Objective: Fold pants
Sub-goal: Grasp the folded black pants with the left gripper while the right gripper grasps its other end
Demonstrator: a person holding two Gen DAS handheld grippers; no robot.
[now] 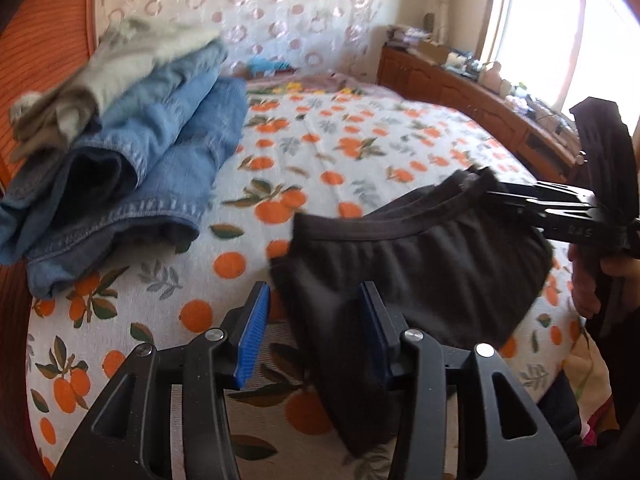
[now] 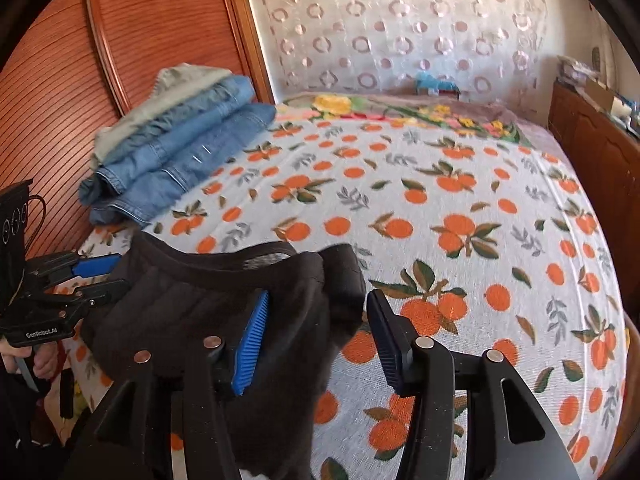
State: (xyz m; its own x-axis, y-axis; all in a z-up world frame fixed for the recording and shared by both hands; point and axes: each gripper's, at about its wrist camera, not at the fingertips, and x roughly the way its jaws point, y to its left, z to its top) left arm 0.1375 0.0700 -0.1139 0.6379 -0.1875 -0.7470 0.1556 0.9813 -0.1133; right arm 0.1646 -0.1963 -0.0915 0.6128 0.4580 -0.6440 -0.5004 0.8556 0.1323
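Left wrist view: low over the near edge of the bed [image 1: 360,140], facing the wallpapered wall [image 1: 280,8]; own fingers [image 1: 256,332] at 6 o'clock, close to the lens. Window [image 1: 532,20] at 1 o'clock, stack of clothes [image 1: 132,152] at 10 o'clock.

Right wrist view: same near edge, same heading, set further right. Stack of clothes [image 2: 180,140] at 10 o'clock.

Shared: bed, wall, stack, dark pants [image 1: 420,272] [image 2: 208,304]; each view catches the other gripper at its side edge.

The dark pants [image 2: 208,320] run out of the frame at the bottom, so their legs stay unseen. The folded jeans [image 1: 120,184] at left are blurred. Small items on the wooden cabinet [image 1: 460,84] at upper right cannot be identified.
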